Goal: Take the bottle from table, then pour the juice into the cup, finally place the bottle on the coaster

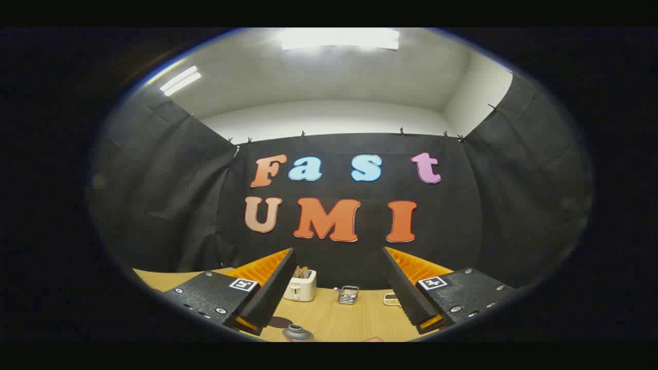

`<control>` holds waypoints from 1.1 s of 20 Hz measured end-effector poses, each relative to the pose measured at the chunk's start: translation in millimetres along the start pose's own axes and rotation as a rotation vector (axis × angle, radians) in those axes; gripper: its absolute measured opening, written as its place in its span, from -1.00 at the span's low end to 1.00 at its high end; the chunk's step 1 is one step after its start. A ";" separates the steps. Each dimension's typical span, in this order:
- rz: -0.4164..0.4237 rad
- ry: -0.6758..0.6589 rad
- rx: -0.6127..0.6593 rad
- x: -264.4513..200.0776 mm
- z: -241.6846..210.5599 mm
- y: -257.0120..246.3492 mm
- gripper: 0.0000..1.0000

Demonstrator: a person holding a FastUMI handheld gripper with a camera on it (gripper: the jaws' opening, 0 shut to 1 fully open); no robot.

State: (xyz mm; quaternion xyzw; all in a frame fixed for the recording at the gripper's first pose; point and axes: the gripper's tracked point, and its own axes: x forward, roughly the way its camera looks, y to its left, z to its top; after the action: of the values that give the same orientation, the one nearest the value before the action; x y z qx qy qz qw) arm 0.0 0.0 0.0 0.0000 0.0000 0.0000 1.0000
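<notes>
From my seat, the gripper has its jaws spread wide with nothing between them. Nearest, at about seven o'clock just inside the left finger, I see the bottle top, with a dark round coaster beside it on the wooden table. Farther off at twelve o'clock stand a white toaster, a small wire rack and a small dish.

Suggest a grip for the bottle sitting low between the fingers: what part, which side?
Only the bottle top is visible, a cap and flared shoulder, upright on the table beside a dark coaster. The gripper is open, well above it. Probably drop down and come in level from the near side, closing across the body below the shoulder, though the body is hidden.
</notes>
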 end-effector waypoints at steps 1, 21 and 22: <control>0.000 0.004 0.004 2.3 -2.5 1.2 0.95; 0.054 0.057 0.050 3.4 -46.9 12.1 0.94; 0.064 0.060 0.051 1.7 -51.1 15.8 0.94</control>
State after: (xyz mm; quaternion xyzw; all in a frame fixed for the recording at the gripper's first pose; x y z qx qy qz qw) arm 1.7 15.8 -51.1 0.0253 0.0298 0.0321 0.9987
